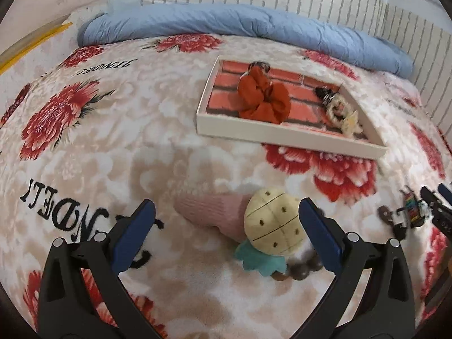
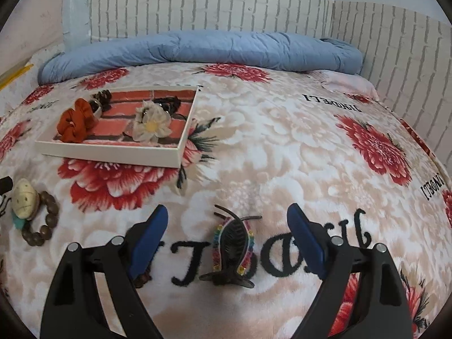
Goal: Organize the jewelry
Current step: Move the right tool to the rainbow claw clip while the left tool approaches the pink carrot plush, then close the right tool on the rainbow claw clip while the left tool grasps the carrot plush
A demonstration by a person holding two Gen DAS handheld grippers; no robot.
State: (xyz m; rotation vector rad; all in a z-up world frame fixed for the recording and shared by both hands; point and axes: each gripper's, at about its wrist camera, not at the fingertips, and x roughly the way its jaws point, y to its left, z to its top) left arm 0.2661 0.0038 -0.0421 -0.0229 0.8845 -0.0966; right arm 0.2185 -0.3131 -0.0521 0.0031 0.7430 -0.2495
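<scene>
Jewelry lies scattered on a floral blanket point(image 2: 268, 147), with a shallow white tray point(image 2: 113, 152) as the landmark. Nearest, on the camera side of the tray, a rainbow-beaded hair claw point(image 2: 231, 248) lies between the spread fingers of the right gripper point(image 2: 227, 243), touching neither pad. Also short of the tray, a cream pineapple-shaped plush point(image 1: 271, 223) with a teal frill sits on a brown bead bracelet point(image 2: 42, 223), next to a pink knitted piece point(image 1: 209, 212); the left gripper point(image 1: 226, 234) stands spread around the plush, its right pad close to or touching it. Inside the tray lie an orange scrunchie point(image 1: 262, 96), a white fabric flower point(image 2: 151, 124) and dark clips point(image 2: 169, 103). Beyond the tray a blue quilt point(image 2: 197, 48) is rolled against a white brick wall point(image 2: 226, 8).
</scene>
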